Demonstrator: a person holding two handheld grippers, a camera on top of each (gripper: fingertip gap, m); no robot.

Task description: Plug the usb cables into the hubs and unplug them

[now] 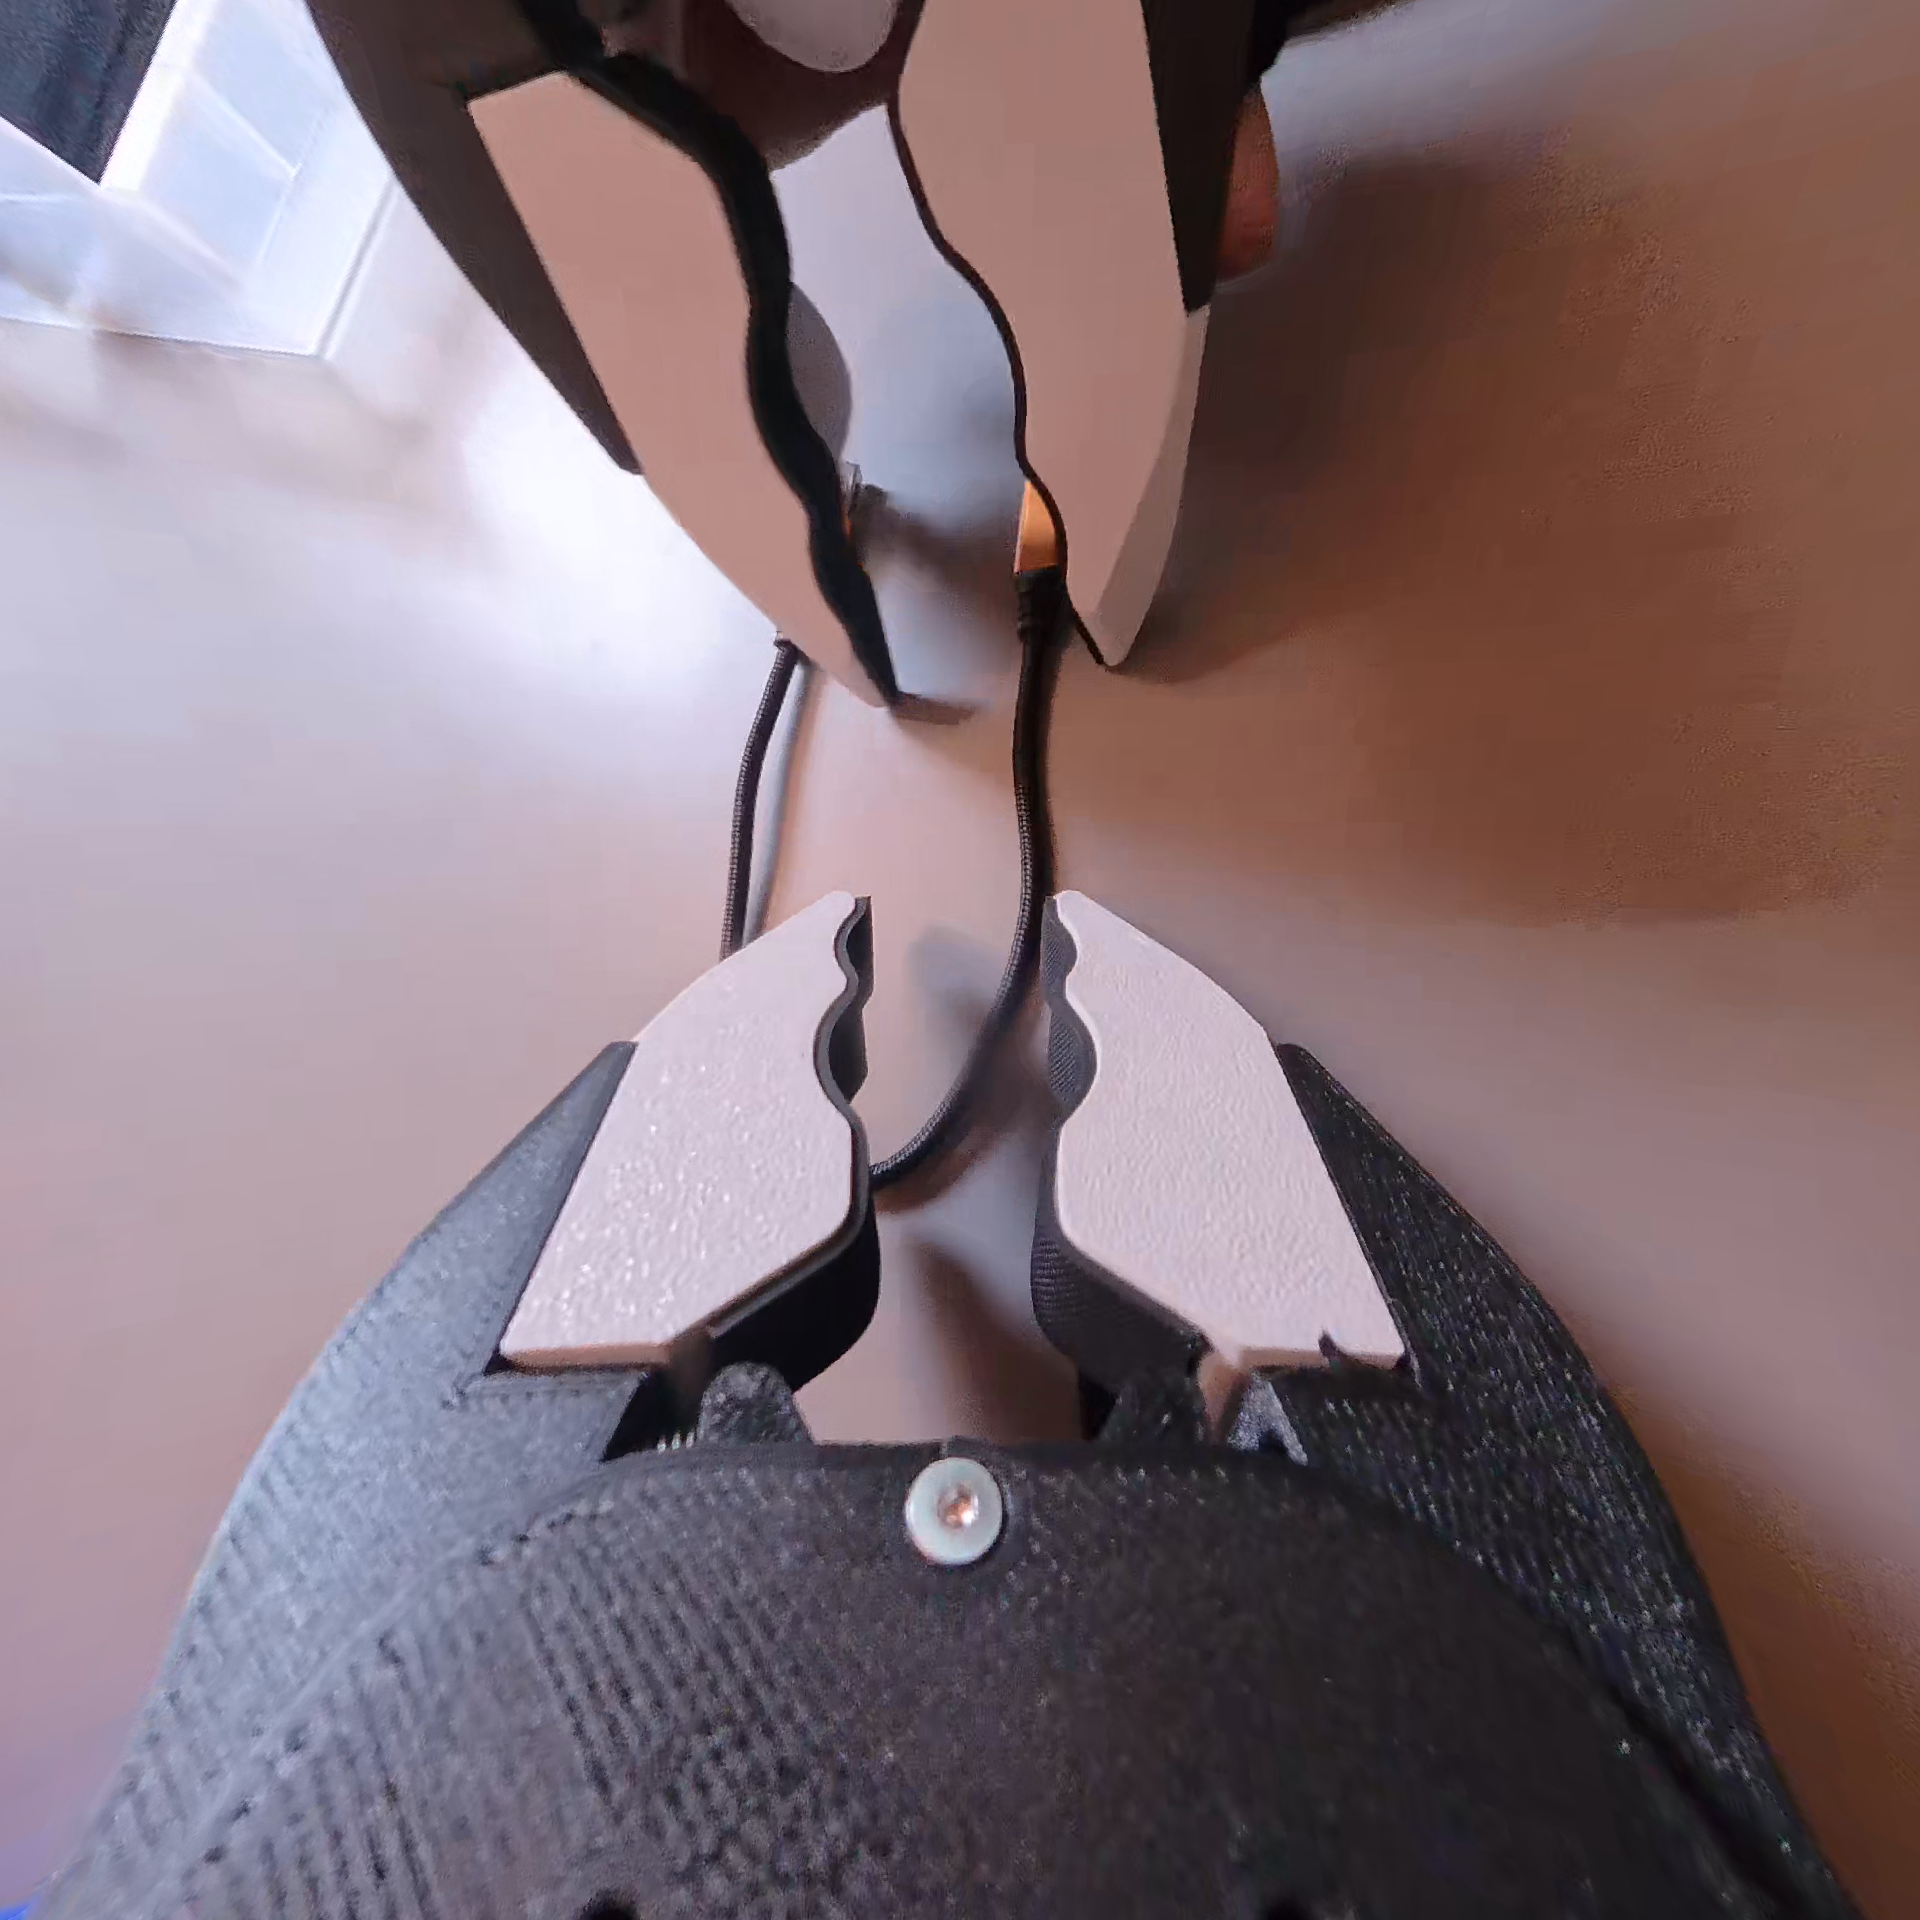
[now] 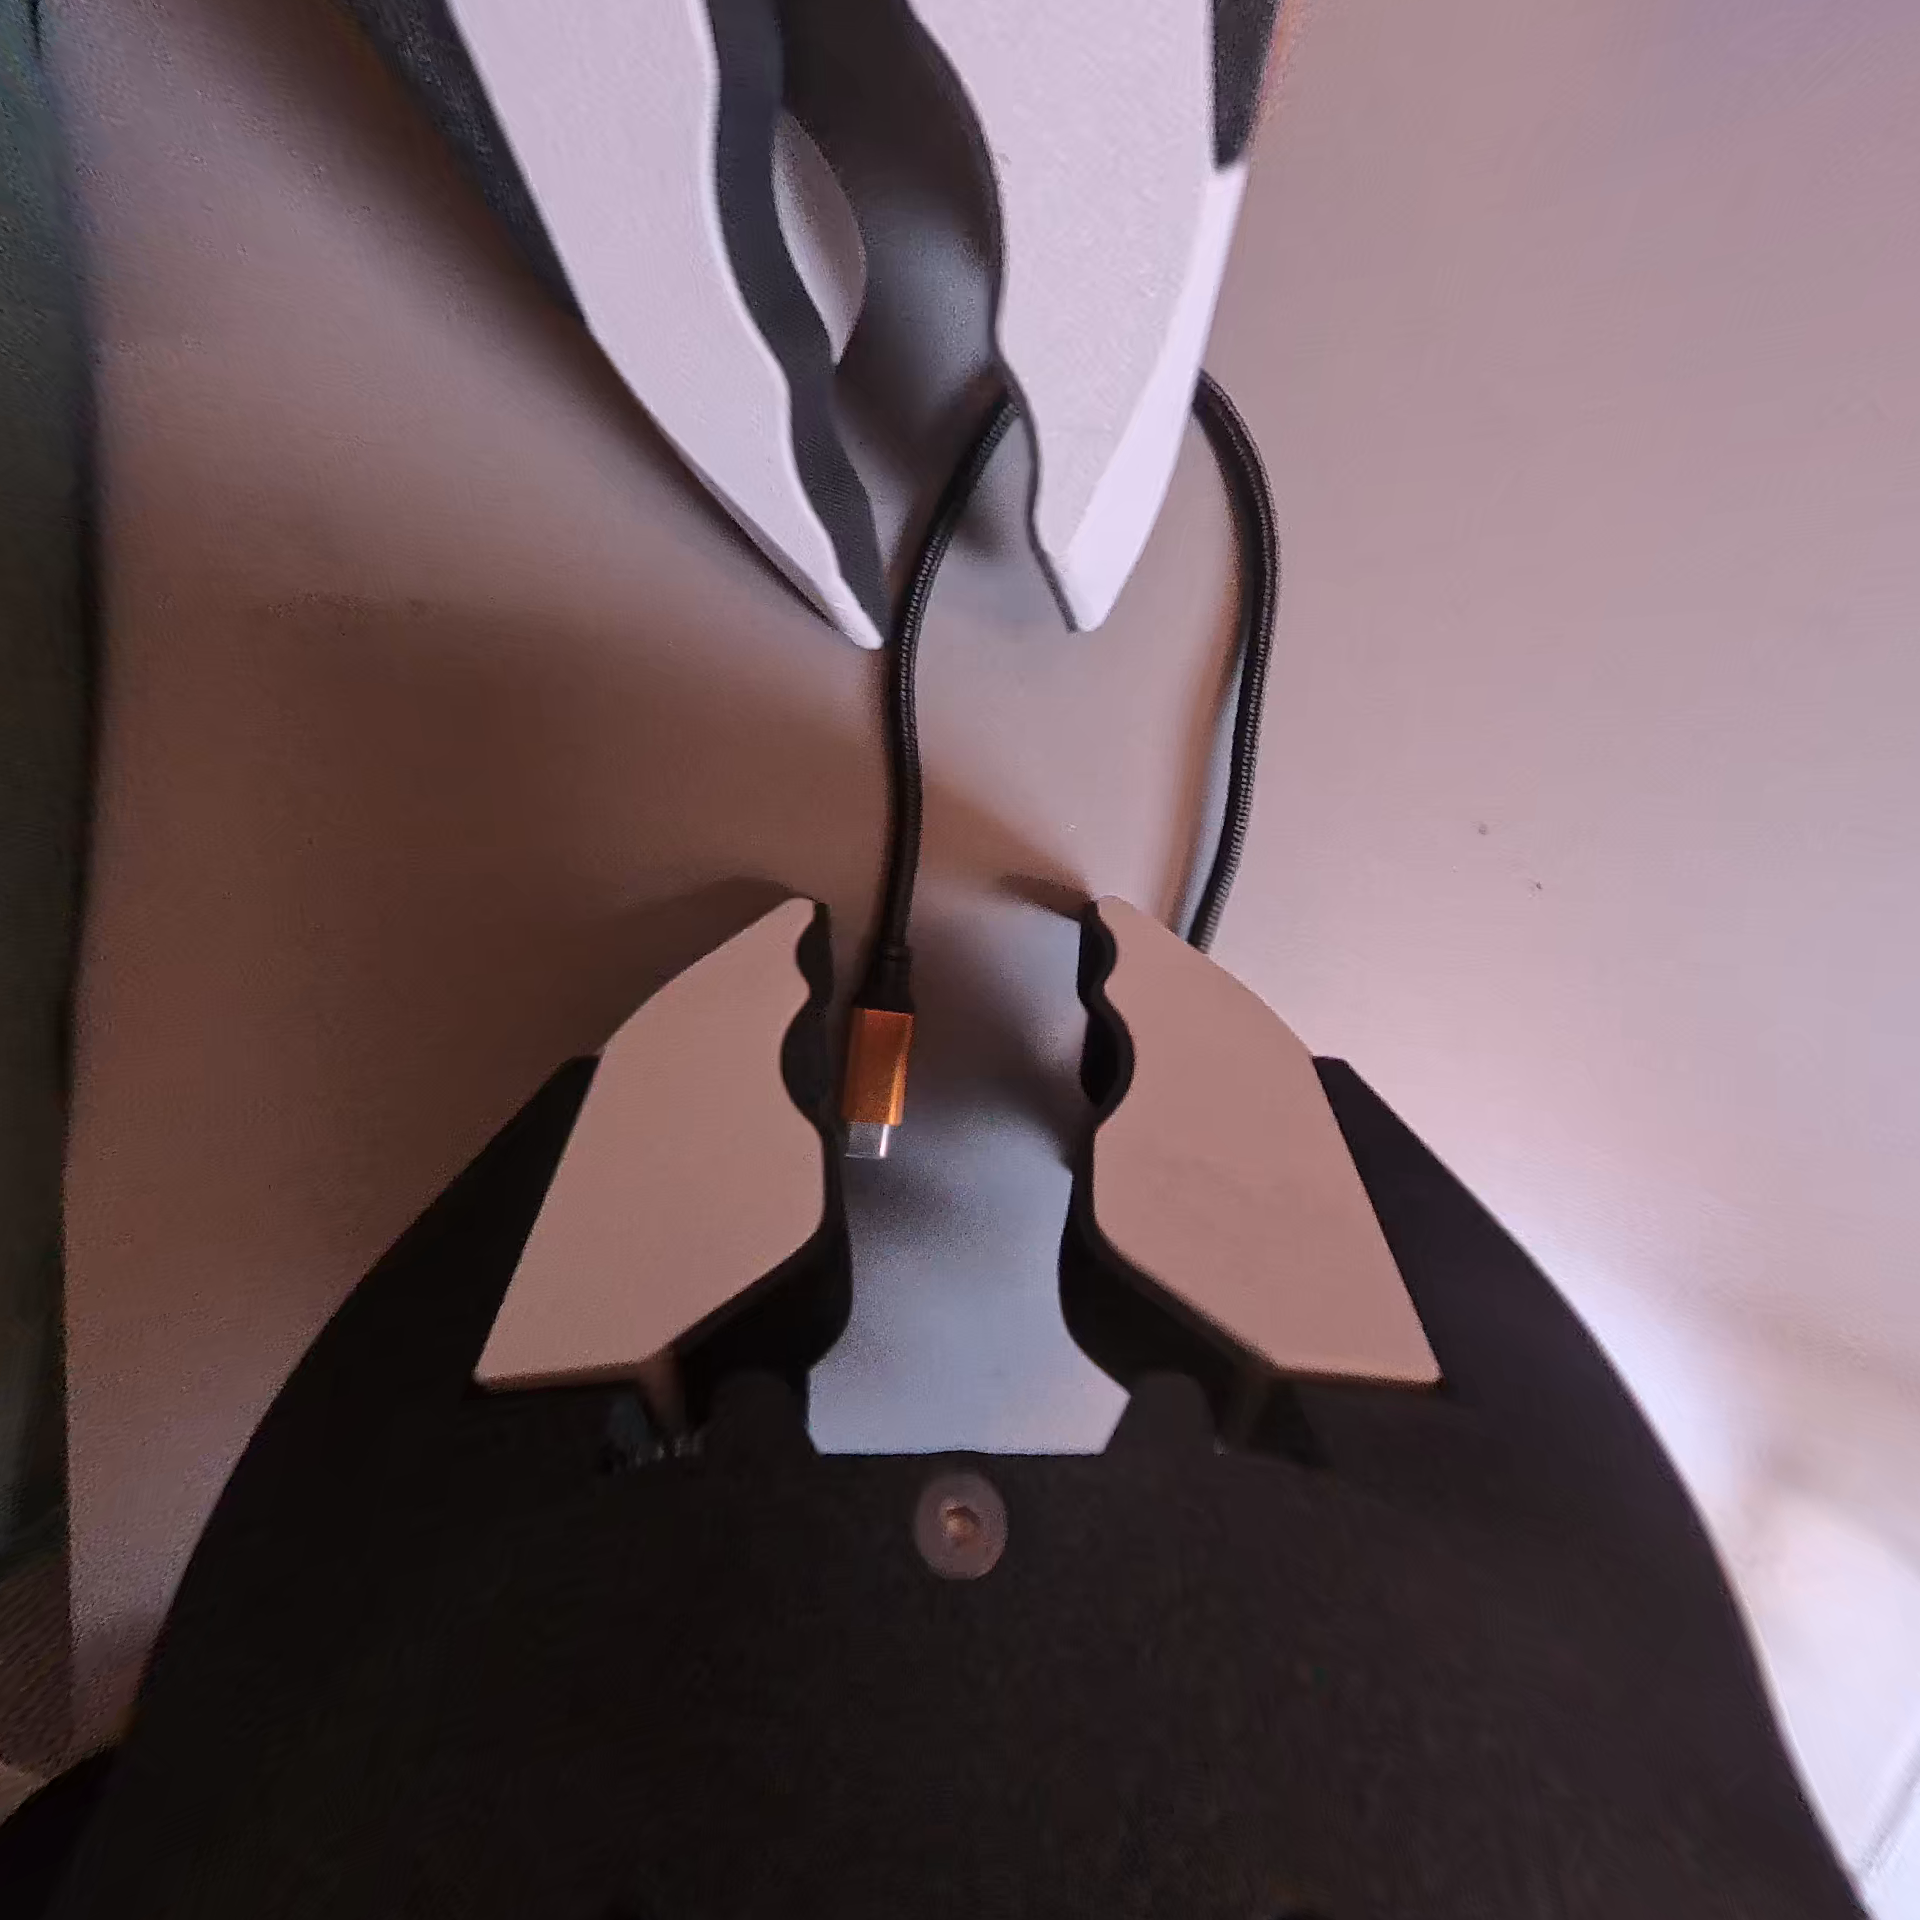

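1. Facing each other over the table (image 1: 1455, 727), both tools sit low with the cable (image 2: 899, 790) running between them.
2. Right tool (image 2: 951, 914): jaws wide, holding nothing. The plug (image 2: 881, 1075), orange shell with a bare metal tip, lies inside the gap, near its left finger (image 2: 686, 1174) and pointing back at the camera.
3. Left tool (image 1: 956, 914): jaws part open, empty. The cable passes from the plug through this gap, then curls off under one finger.
4. The plug is free, not seated. No hub is clearly in view; the grey patch under the plug is too blurred to call.
5. Likely step: grab the plug. Close on the orange shell, not the braid or the tip, squarely on its flat sides, so it cannot twist on insertion.
6. Pinching the cable behind the plug with the left tool would stop it sliding.
7. The table is plain, matt brownish and bare around the cable. A bright window-like patch (image 1: 208, 208) sits far beyond the plug, at one edge.
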